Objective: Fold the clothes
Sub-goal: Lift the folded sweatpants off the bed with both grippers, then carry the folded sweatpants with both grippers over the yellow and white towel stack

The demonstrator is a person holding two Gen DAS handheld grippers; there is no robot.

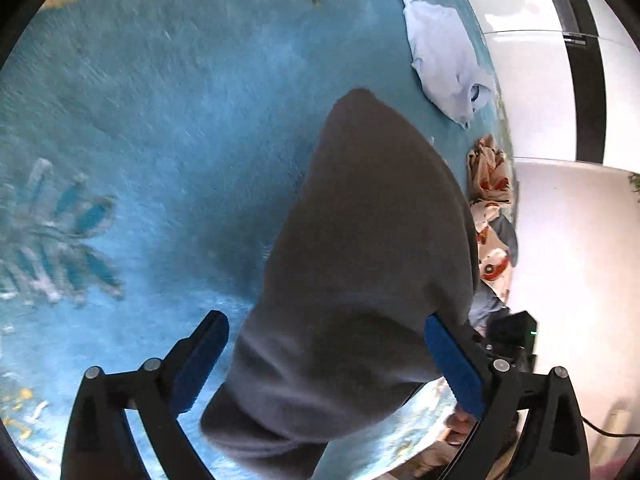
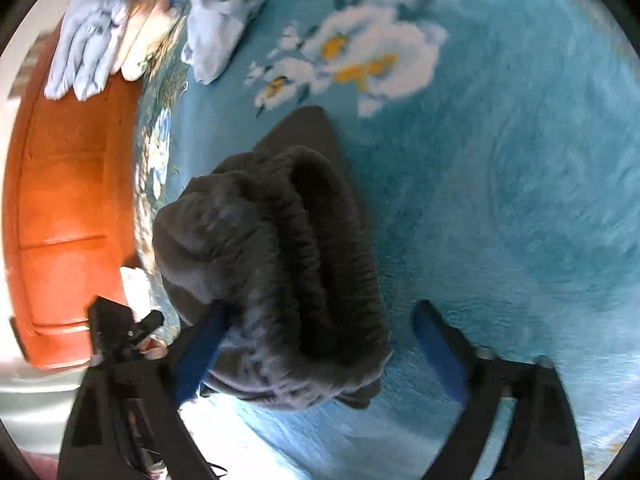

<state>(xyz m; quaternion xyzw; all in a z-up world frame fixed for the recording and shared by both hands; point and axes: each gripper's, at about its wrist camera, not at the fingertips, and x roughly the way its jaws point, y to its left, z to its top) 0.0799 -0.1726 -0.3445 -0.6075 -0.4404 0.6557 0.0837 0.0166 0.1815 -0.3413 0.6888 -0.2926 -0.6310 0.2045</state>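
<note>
Grey garment (image 1: 360,264) (lower edge cropped)

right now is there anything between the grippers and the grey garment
Nothing visible. The grey garment already lies between the open fingers of the left hand-held gripper, and its bunched elastic end sits in the open right hand-held gripper. The other clothes lie off to the side on the blue blanket.

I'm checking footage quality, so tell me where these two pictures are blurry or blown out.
Left wrist view: the blue blanket is streaked with motion blur, the white floor at right blown out, the grey garment fairly sharp. Right wrist view: the blanket's flower print is soft, the right gripper smeared, and the orange wooden panel glares.
</note>
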